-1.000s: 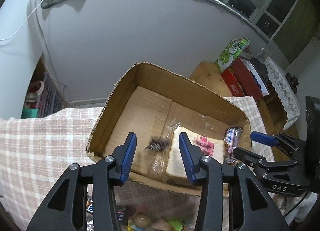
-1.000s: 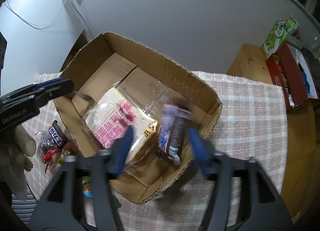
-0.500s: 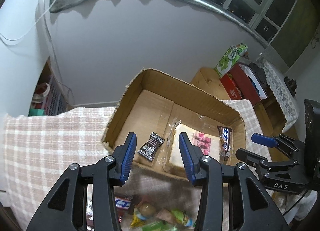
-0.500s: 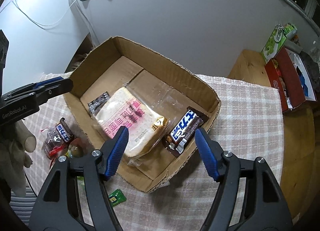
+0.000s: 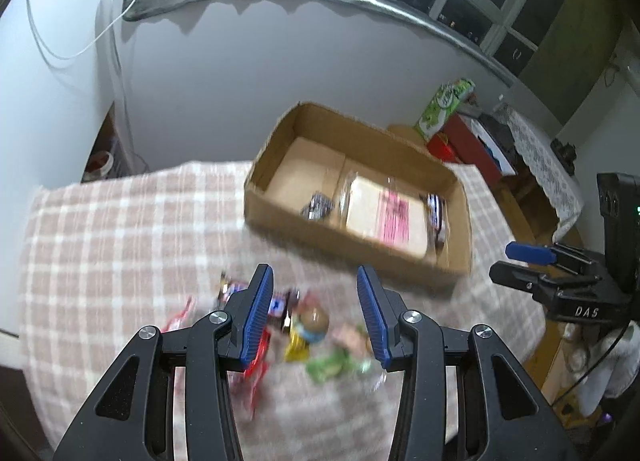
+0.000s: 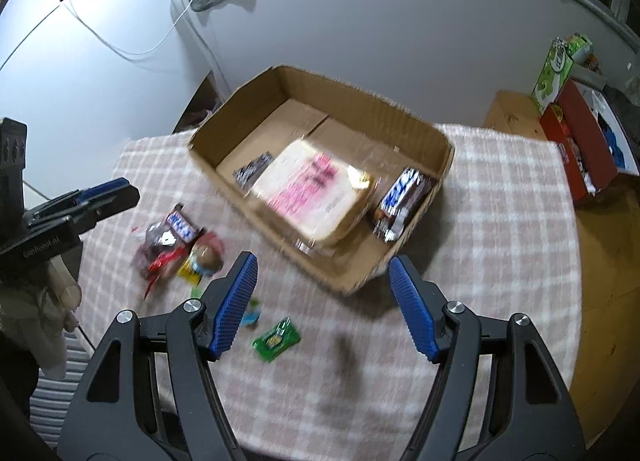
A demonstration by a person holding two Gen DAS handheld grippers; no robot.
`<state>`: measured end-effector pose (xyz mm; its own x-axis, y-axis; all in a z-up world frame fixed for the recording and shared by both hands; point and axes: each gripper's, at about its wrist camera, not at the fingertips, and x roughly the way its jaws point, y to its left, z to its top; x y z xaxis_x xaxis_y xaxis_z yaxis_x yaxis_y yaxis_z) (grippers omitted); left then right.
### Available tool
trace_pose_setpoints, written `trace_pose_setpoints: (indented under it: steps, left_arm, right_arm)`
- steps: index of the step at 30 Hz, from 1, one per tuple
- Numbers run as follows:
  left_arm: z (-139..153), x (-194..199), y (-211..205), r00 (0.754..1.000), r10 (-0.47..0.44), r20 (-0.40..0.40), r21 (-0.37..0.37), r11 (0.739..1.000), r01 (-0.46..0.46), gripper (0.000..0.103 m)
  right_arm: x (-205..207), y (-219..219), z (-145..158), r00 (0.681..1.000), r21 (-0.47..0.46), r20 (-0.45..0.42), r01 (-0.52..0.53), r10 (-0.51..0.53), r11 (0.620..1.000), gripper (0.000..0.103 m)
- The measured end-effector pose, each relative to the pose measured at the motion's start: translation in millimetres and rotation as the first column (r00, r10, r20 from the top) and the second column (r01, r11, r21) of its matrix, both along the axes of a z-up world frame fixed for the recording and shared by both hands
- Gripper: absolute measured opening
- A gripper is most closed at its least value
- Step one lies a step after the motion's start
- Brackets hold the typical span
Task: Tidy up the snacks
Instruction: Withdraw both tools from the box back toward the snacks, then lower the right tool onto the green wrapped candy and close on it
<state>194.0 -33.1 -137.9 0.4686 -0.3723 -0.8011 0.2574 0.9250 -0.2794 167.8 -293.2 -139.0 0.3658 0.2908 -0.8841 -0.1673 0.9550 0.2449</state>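
While both the left gripper (image 5: 316, 311) and right gripper (image 6: 324, 305) hover with jaws apart and empty, the cardboard box (image 6: 404, 123) holds three snacks; a loose pile of snacks (image 6: 180, 245) waits on the desk (image 6: 500, 221).

Cardboard box (image 6: 400, 117) sits on the checked tablecloth (image 6: 500, 197), up against the wall. Inside it, the bagged bread (image 6: 308, 189) lies in the middle, a small dark packet (image 6: 252, 171) just to its left, a chocolate bar (image 6: 402, 201) to its right. Loose snacks (image 6: 180, 241) cluster on the cloth left of the box, one flat sachet (image 6: 276, 339) lying nearer, apart from them.
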Motion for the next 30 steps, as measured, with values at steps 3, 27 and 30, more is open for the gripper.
trace_pose_setpoints:
  steps: [3, 27, 30]
  left_arm:
    - [-6.9, -15.9, 6.6, 1.0, 0.01, -0.013, 0.013, 1.0, -0.01, 0.042]
    - [-62.1, -58.4, 37.0, 0.987, 0.101, -0.127, 0.045, 0.994, -0.096, 0.036]
    - [-61.4, -56.2, 29.4, 0.99, 0.074, -0.124, 0.034, 0.997, -0.07, 0.035]
  right_arm:
    - [-17.3, 3.9, -8.5, 0.999, 0.027, -0.036, 0.003, -0.002, 1.0, 0.072]
    - [-31.6, 61.5, -42.3, 0.985, 0.061, -0.111, -0.128, 0.134, 0.99, 0.054]
    - [-29.2, 65.4, -49.9, 0.981, 0.051, -0.124, -0.143, 0.148, 0.988, 0.05]
